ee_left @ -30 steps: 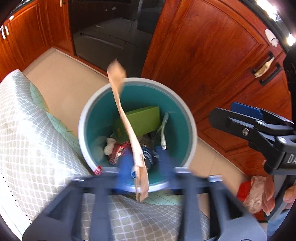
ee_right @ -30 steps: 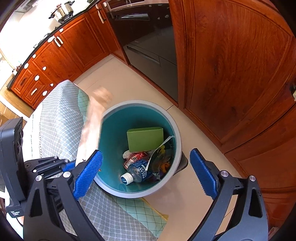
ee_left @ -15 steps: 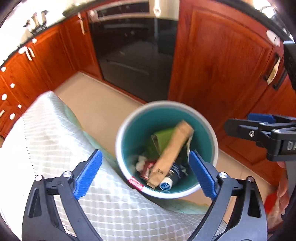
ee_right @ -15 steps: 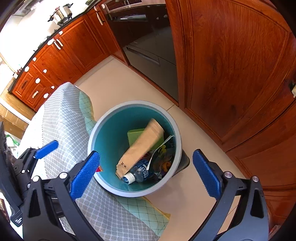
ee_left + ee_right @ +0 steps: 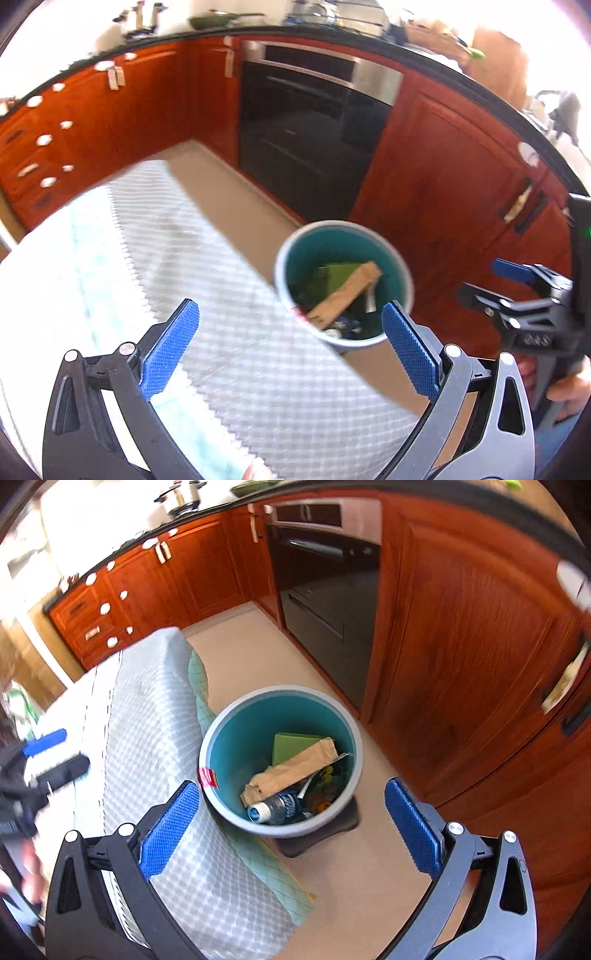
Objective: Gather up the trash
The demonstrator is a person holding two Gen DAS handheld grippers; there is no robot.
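Note:
A grey bin with a teal inside (image 5: pixel 306 251) (image 5: pixel 243 746) stands on the floor beside the cloth-covered table. In it lie a brown paper bag (image 5: pixel 345 293) (image 5: pixel 291 771), a green box (image 5: pixel 291 744), a plastic bottle (image 5: pixel 277 808) and wrappers. My left gripper (image 5: pixel 290 306) hangs open over the table's edge, nothing between its blue pads. My right gripper (image 5: pixel 291 786) is open above the bin, also empty. Each gripper shows at the side of the other's view: the right gripper (image 5: pixel 517 291) and the left gripper (image 5: pixel 48 753).
A quilted grey cloth covers the table (image 5: pixel 221 332) (image 5: pixel 155 738) left of the bin. Red wood cabinets (image 5: pixel 461 664) and a black oven (image 5: pixel 306 140) wall the floor behind and to the right. A red scrap (image 5: pixel 207 777) hangs on the bin's rim.
The brown paper bag left my left gripper, which opened, and fell into the bin. Both grippers rose and drew back, so the bin looks smaller.

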